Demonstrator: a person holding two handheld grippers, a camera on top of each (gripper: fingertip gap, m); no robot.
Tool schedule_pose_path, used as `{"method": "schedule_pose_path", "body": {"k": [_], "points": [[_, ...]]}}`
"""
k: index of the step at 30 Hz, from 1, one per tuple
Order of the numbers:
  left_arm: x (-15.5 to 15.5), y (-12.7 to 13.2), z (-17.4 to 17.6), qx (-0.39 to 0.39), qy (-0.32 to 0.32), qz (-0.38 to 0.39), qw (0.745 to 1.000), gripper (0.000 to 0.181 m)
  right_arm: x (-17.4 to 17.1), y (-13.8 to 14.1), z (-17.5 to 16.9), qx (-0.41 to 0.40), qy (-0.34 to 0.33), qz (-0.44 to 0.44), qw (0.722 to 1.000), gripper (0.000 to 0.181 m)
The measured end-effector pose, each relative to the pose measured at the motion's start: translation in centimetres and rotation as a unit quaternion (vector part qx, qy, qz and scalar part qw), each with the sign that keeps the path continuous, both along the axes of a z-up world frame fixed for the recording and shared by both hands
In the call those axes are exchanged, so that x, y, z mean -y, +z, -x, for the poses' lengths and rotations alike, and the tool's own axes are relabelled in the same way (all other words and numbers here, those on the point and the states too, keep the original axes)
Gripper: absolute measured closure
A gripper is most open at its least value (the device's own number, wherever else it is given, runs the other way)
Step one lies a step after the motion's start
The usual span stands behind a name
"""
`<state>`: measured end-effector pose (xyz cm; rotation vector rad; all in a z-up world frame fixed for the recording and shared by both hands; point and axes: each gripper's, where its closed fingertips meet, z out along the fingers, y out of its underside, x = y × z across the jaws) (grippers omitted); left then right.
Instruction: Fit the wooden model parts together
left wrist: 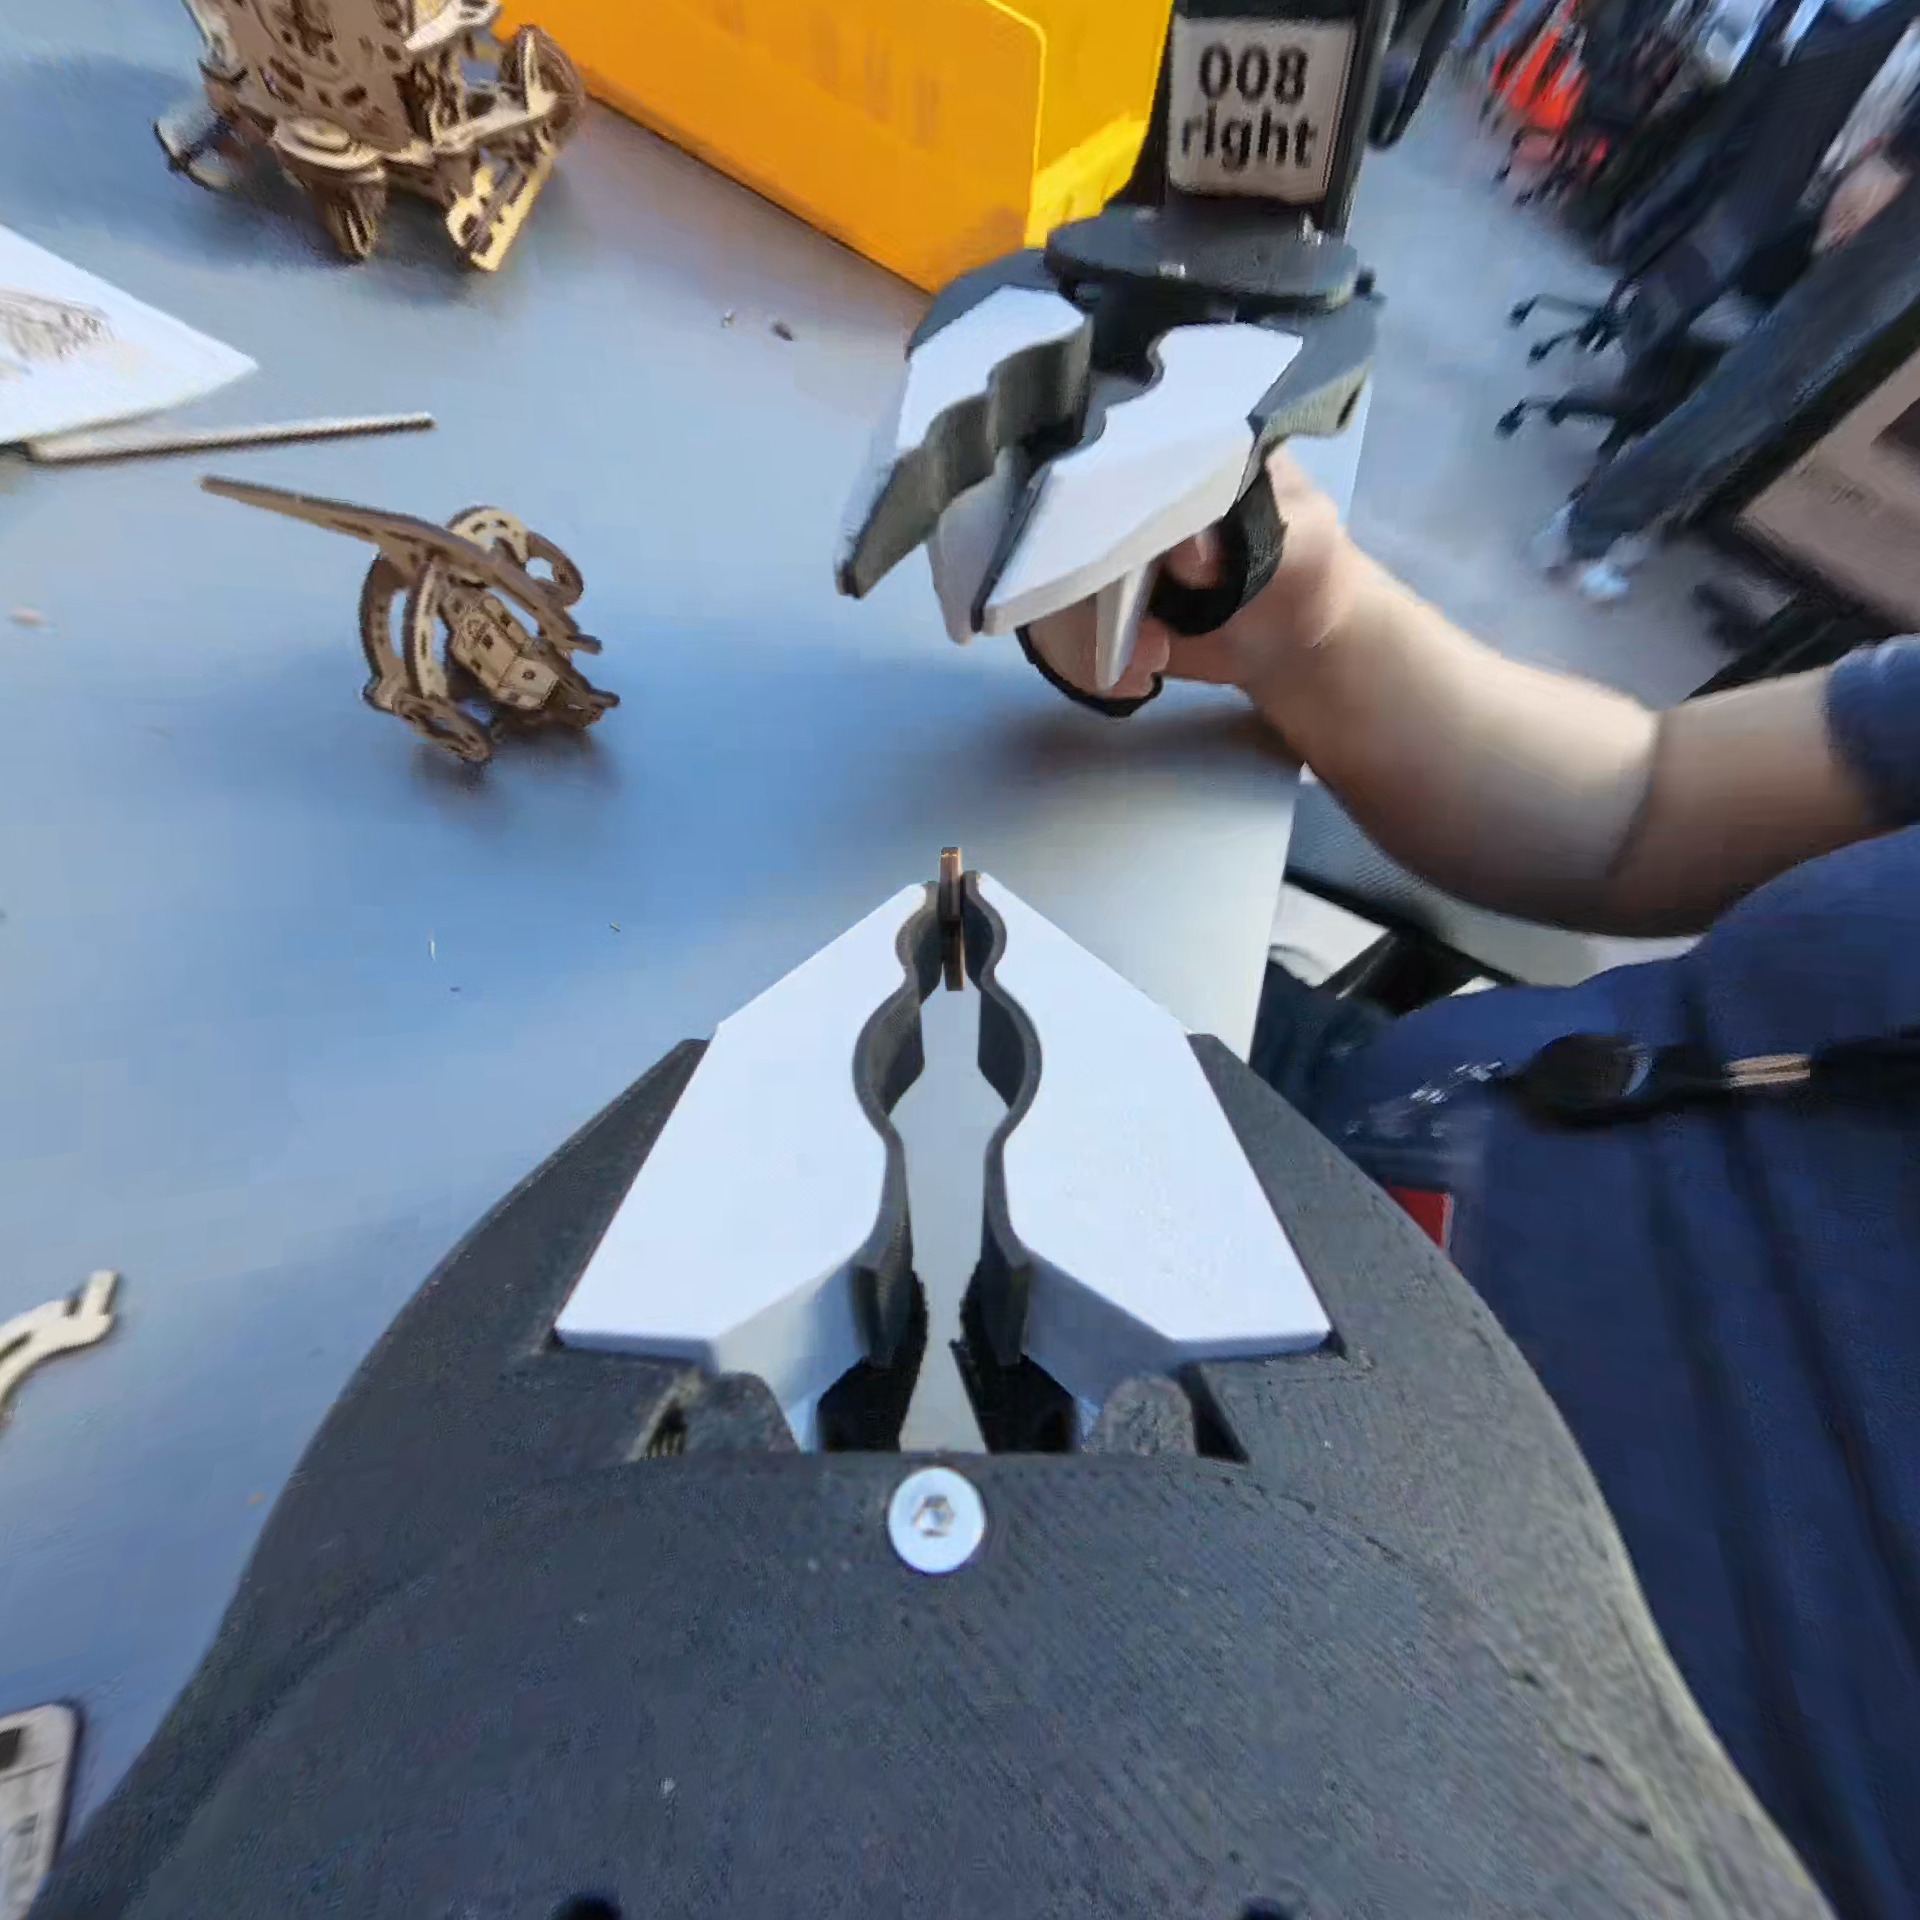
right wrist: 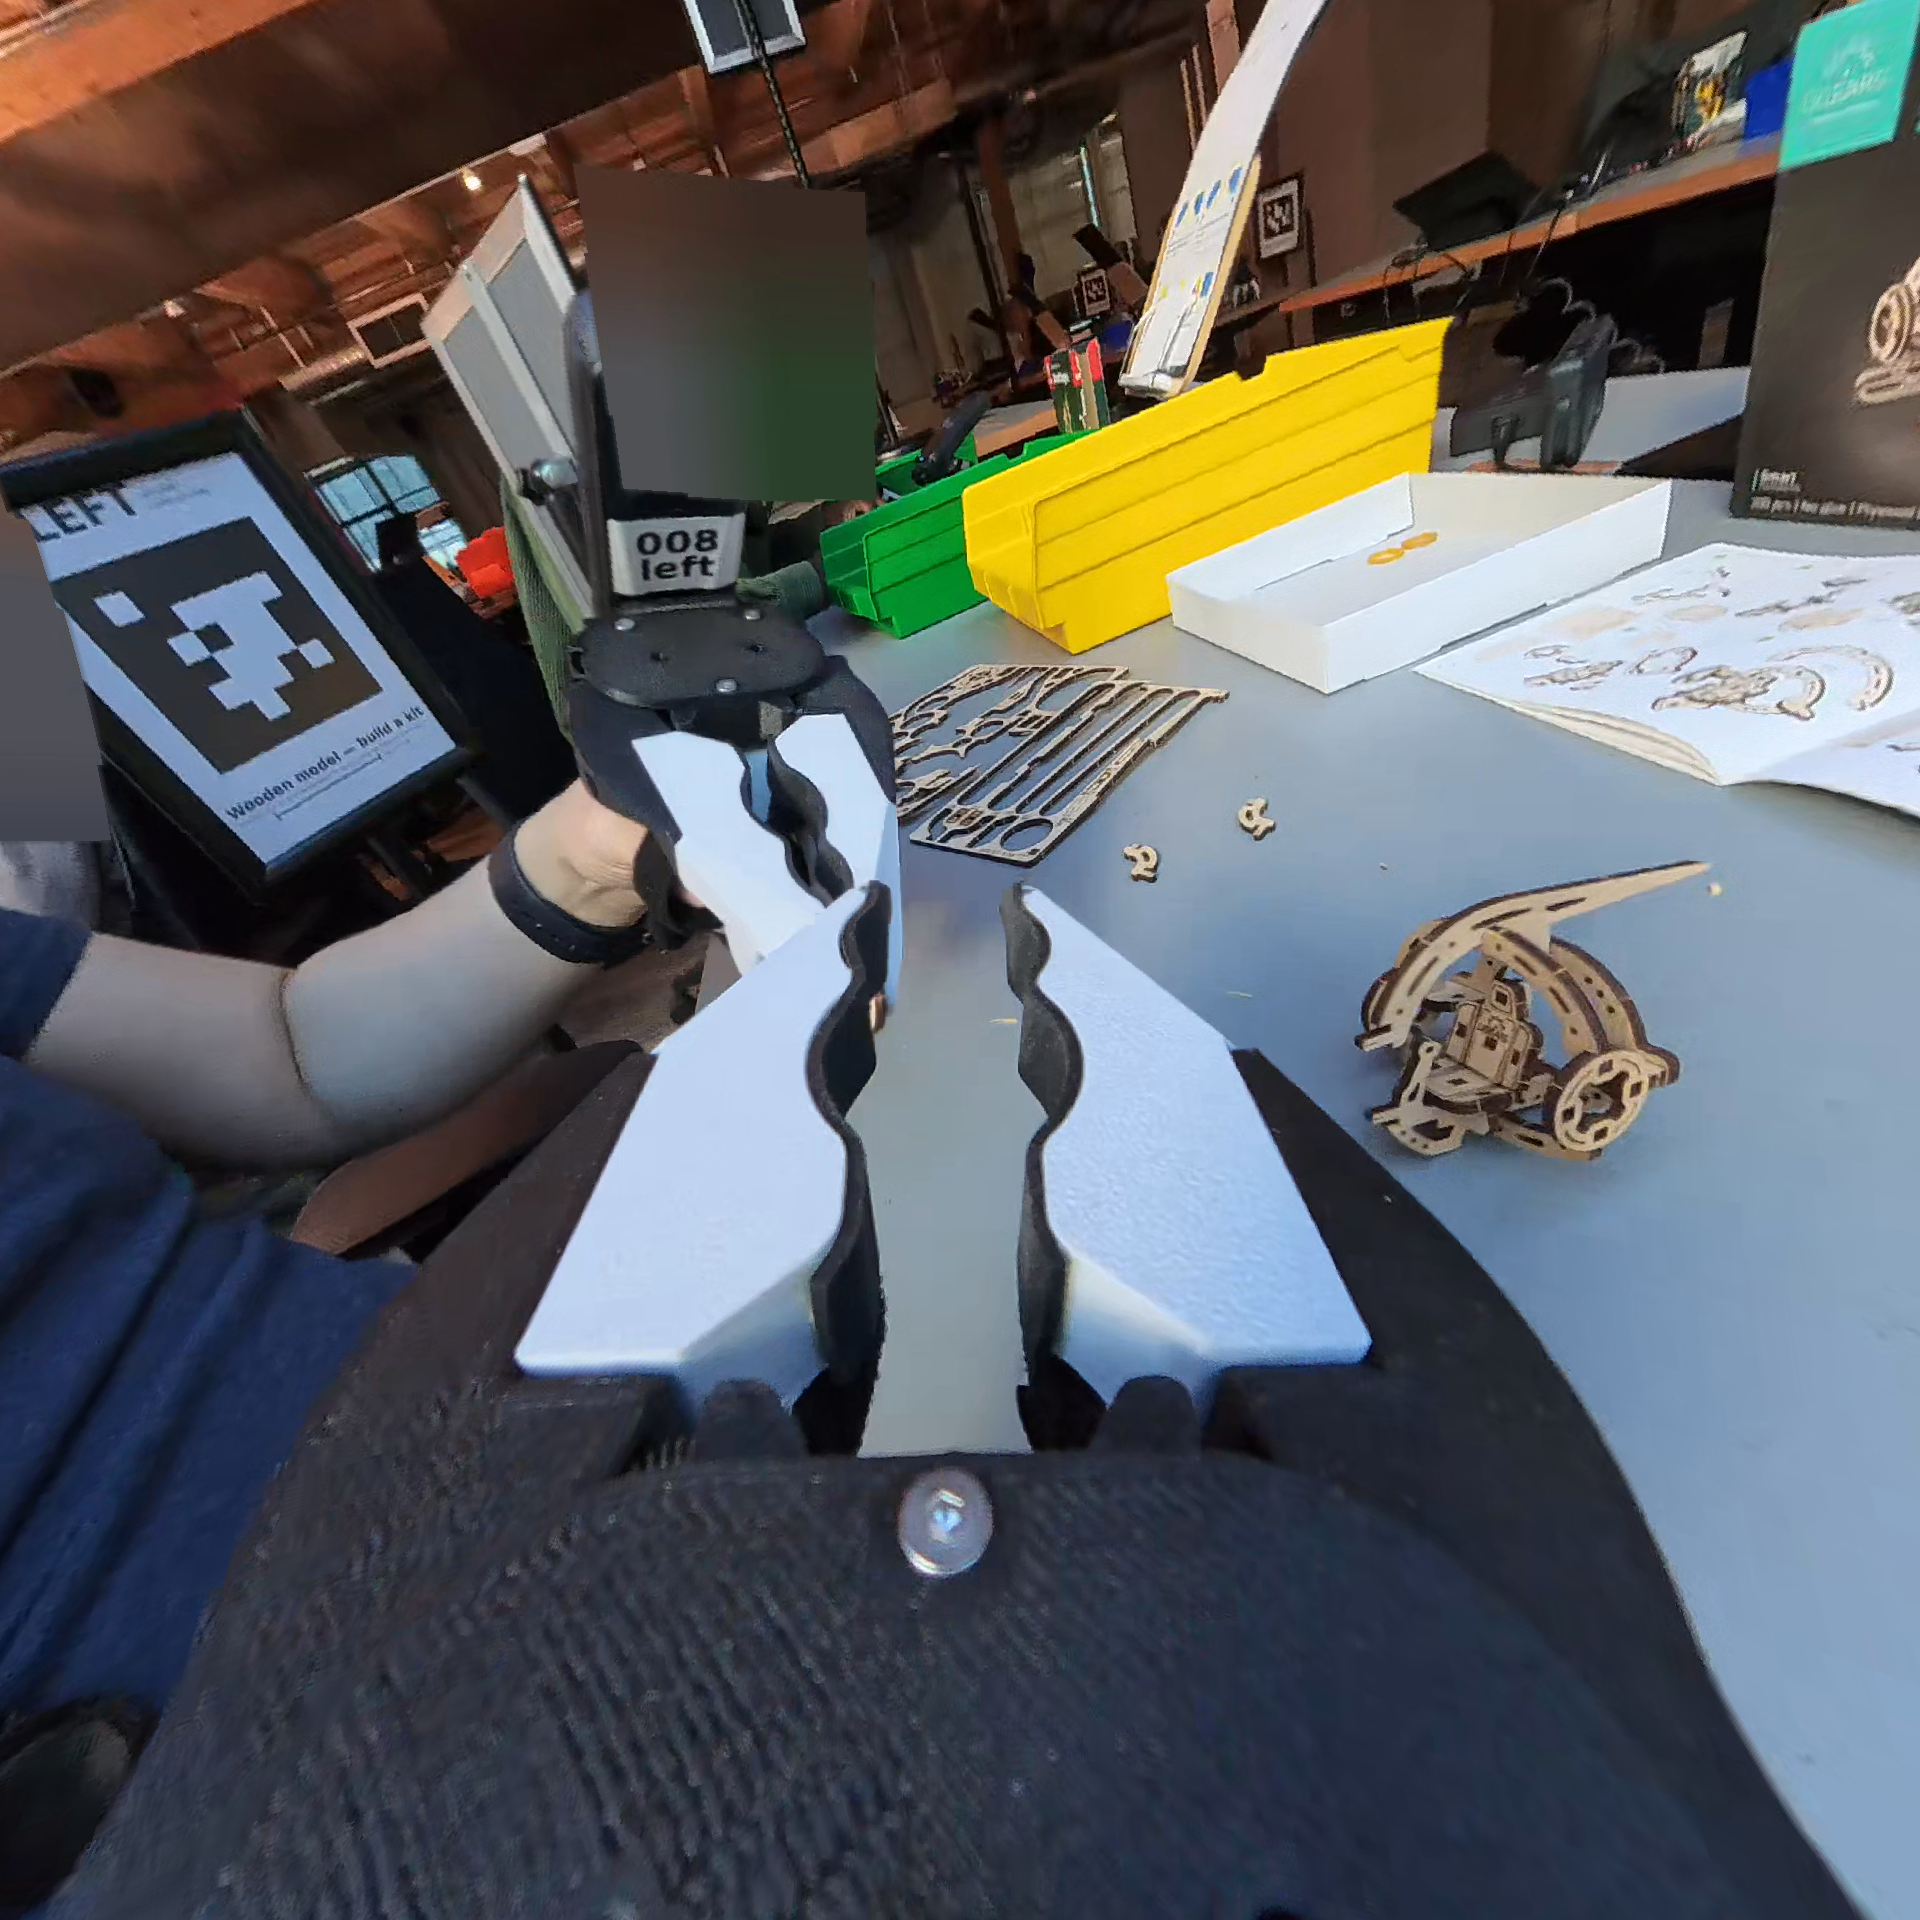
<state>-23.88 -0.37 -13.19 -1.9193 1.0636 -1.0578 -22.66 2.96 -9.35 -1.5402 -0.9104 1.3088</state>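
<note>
left gripper point(left wrist: 951, 894): jaws nearly closed at the tips, pinching a small thin wooden piece point(left wrist: 951, 920) edge-on, so it stands upright between the pads with its top edge poking out. judged: held this way so a free edge stays available for slotting into another part.

right gripper point(right wrist: 940, 909): jaws parted with a clear gap, nothing between them. from the left wrist view it hangs above the table, angled down toward the left gripper. the two tips are close together near the table's front edge point(left wrist: 1283, 831), likely readying a handover or a re-grip of the piece.

partly built wooden model point(right wrist: 1507, 1029) sits on the grey table point(right wrist: 1455, 1351), well apart from both grippers, resting on its curved ribs with a long pointed blade sticking up and out. a second, bulkier model point(left wrist: 384, 114) stands farther back by the yellow bin point(right wrist: 1205, 499).

open room: bare tabletop between grippers and the model, clear path. clutter lies farther out: cut-out parts sheet point(right wrist: 1039, 758), two tiny loose bits point(right wrist: 1143, 860), instruction booklet point(right wrist: 1714, 665), white tray point(right wrist: 1455, 613). table edge is close under the grippers; a dropped piece could fall off.
</note>
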Motion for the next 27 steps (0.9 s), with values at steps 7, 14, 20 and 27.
{"method": "schedule_pose_path", "body": {"k": [7, 14, 20, 27], "points": [[-0.6, 1.9, 0.6, 0.146, 0.015, 0.137, 0.980, 0.180, 2.5, -1.3, 2.0, -0.023, 0.106, 0.143, 0.984, 0.157], [-1.2, 2.2, 0.2, 0.208, 0.017, 0.202, 0.957, 0.180, 2.5, -2.8, 2.9, 0.015, 0.095, 0.148, 0.984, 0.159], [-2.0, 2.6, 0.2, 0.235, 0.030, 0.203, 0.950, 0.170, 2.2, -2.3, 2.4, -0.020, 0.101, 0.207, 0.973, 0.181], [-1.8, 2.4, 1.4, 0.242, 0.040, 0.180, 0.952, 0.164, 1.7, -1.8, 1.7, -0.064, 0.102, 0.257, 0.959, 0.181]]}}
